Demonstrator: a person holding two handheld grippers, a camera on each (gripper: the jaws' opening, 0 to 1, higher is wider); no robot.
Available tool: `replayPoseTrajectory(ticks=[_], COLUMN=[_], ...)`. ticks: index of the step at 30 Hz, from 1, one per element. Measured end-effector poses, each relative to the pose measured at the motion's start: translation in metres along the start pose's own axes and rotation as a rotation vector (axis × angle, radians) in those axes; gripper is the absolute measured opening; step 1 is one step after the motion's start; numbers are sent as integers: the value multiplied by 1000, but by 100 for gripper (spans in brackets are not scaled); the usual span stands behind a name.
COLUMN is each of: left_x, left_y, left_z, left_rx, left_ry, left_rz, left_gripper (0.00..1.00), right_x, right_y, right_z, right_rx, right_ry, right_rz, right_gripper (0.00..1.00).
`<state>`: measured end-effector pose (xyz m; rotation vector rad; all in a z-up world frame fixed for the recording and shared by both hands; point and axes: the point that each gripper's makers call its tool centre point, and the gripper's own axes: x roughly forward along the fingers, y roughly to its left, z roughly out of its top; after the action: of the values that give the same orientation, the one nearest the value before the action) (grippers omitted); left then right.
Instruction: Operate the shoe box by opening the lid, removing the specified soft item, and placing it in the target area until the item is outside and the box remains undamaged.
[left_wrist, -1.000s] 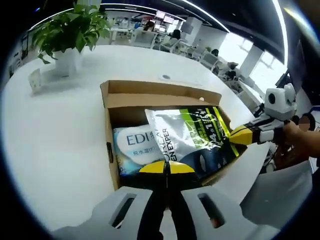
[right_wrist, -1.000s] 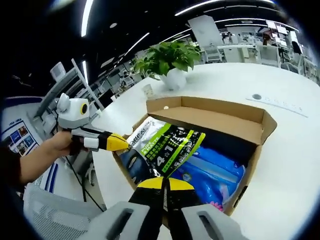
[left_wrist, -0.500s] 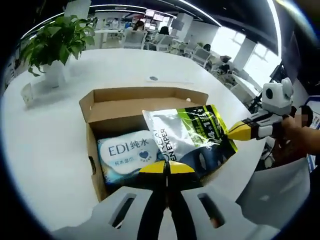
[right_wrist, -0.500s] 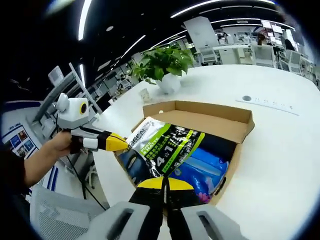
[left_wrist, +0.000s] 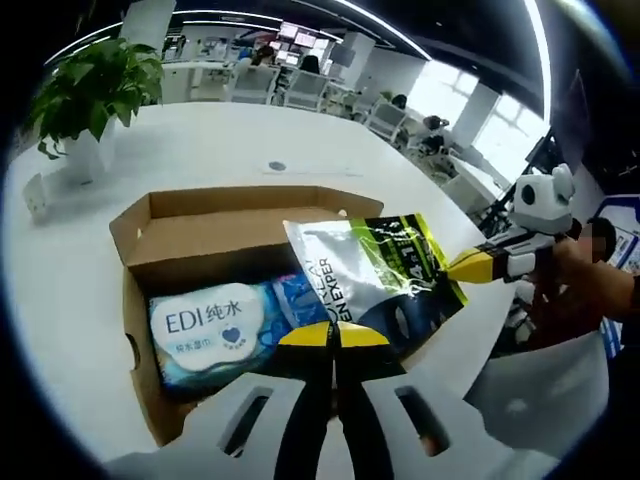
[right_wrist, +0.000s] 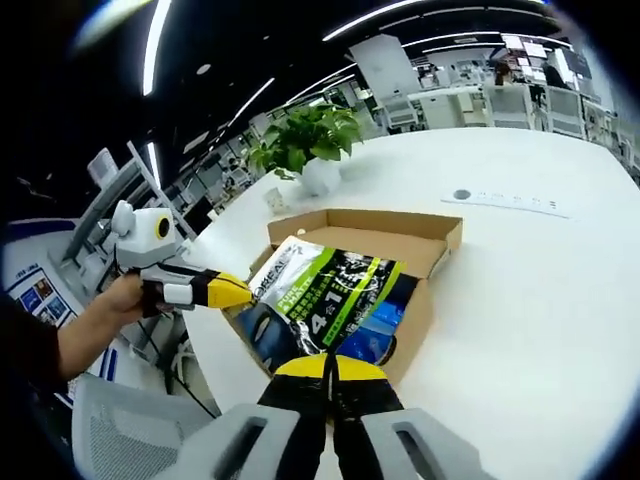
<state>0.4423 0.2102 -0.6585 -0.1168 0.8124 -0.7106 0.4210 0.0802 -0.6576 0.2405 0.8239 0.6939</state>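
since a moment ago you have lifted the shiny green, black and silver soft pouch (left_wrist: 375, 275) higher, and it now sits above the open brown cardboard shoe box (left_wrist: 215, 215) and not down inside it. the box also looks farther off in both views than before.

in the left gripper view, your left gripper (left_wrist: 334, 335) has its yellow tips pressed tight together on the near edge of the pouch. your right gripper (left_wrist: 462, 268) comes in from the right side and pinches the far corner of the same pouch with its yellow tip. a hand (left_wrist: 580, 275) holds that gripper. the pouch is stretched flat between the two grippers. under it, inside the box, lies a blue and white pack of wet wipes (left_wrist: 215, 325) with big letters on it. the box lid flap stands open at the back.

in the right gripper view, your right gripper (right_wrist: 325, 368) is closed on the near edge of the pouch (right_wrist: 320, 300). your left gripper (right_wrist: 232, 290) pinches the other corner from the left, held by a hand (right_wrist: 115, 305). the box (right_wrist: 420, 245) sits under and behind the pouch, and a bit of the blue pack (right_wrist: 375, 330) peeks out below it.

the box rests on a big round white table (left_wrist: 250, 135). a green leafy plant in a white pot (left_wrist: 85, 100) stands on the table well apart from the box. the box looks whole, with no tears that you can see.
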Motion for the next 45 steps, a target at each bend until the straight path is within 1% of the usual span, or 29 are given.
replayPoseTrajectory(ticks=[7,8,14,17,22,24,27,29,33,38,42,45], left_x=[14,16,32,38,53,59,66,70,82,96,108,117], left_y=[-22,-24,-45,-53,-66,-74,-82,-86,-96,-106,-112,-118], left_z=[1,2,-2,-1,2,3,5,7,7,6,5,4], left_rx=[14,5,6,2,17,21,27,28,32,36,53,65], left_ry=[20,21,42,39,45,47,53,49,60,68,73,88], left_rz=[-34,-39,-61,-72,-89,-94,-110,-113,-124,-124,-118,-122], left_gripper=[0,0,0,0,0,0,0,0,0,0,0,0], right_x=[-19,-21,-35,-42,-51,-54,-61,-63,-70,-73,-76,-78], right_y=[-19,-21,-42,-53,-68,-75,-87,-93,-108,-124,-137,-146], right_z=[-3,-4,-8,-10,-13,-16,-18,-19,-20,-22,-25,-28], right_rx=[29,32,54,53,38,34,40,44,44,40,40,41], right_ry=[-3,-2,-1,4,11,17,21,23,24,26,32,38], right_rz=[-22,-23,-48,-66,-96,-109,-131,-138,-166,-192,-209,-224], right_gripper=[0,0,0,0,0,0,0,0,0,0,0,0])
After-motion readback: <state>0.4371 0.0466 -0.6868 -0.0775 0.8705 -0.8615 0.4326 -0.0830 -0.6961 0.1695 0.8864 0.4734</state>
